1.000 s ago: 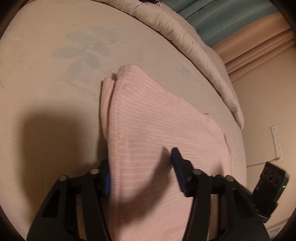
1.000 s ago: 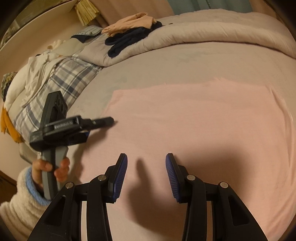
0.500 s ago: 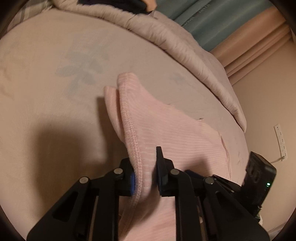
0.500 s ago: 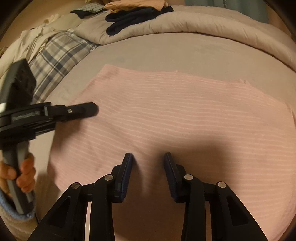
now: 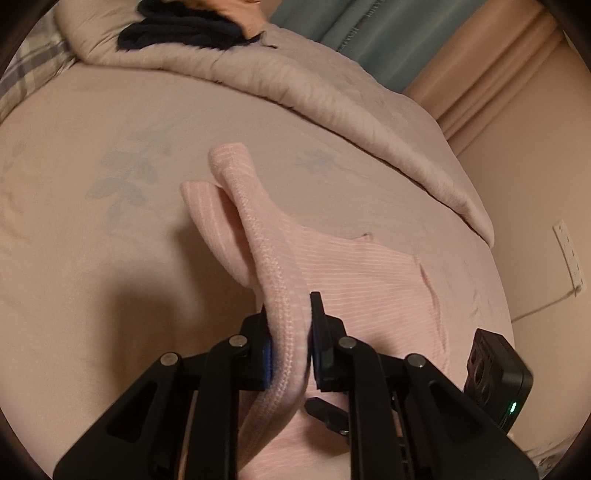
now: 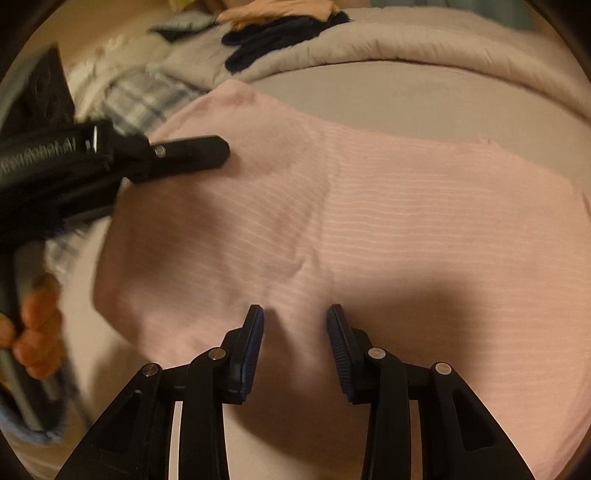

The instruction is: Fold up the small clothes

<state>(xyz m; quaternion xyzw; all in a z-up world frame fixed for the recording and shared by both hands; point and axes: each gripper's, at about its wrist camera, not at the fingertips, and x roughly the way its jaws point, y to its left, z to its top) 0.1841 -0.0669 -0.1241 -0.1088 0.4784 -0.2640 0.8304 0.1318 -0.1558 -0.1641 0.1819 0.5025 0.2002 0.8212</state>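
Note:
A pink ribbed garment [image 5: 362, 280] lies spread on the bed sheet [image 5: 92, 258]. My left gripper [image 5: 290, 325] is shut on its stitched hem, and that edge rises off the sheet in a fold. In the right wrist view the same garment [image 6: 406, 229] fills the middle, with its left side raised where the left gripper [image 6: 199, 153], held by a hand [image 6: 33, 328], pinches it. My right gripper [image 6: 295, 321] stands open low over the near part of the cloth, fingers apart, pads not pressing on it. Its body [image 5: 495, 373] shows at the lower right of the left wrist view.
A rolled beige duvet [image 5: 332, 96] runs along the far side of the bed, with dark and peach clothes [image 6: 273, 40] piled on it. Plaid cloth [image 6: 147, 96] lies at the far left. Curtains [image 5: 369, 33] and a wall socket [image 5: 570, 258] stand beyond the bed.
The left gripper has shut on the garment's hem and lifted it, folding the edge upward. The right gripper has come closer to the cloth with its fingers slightly narrower.

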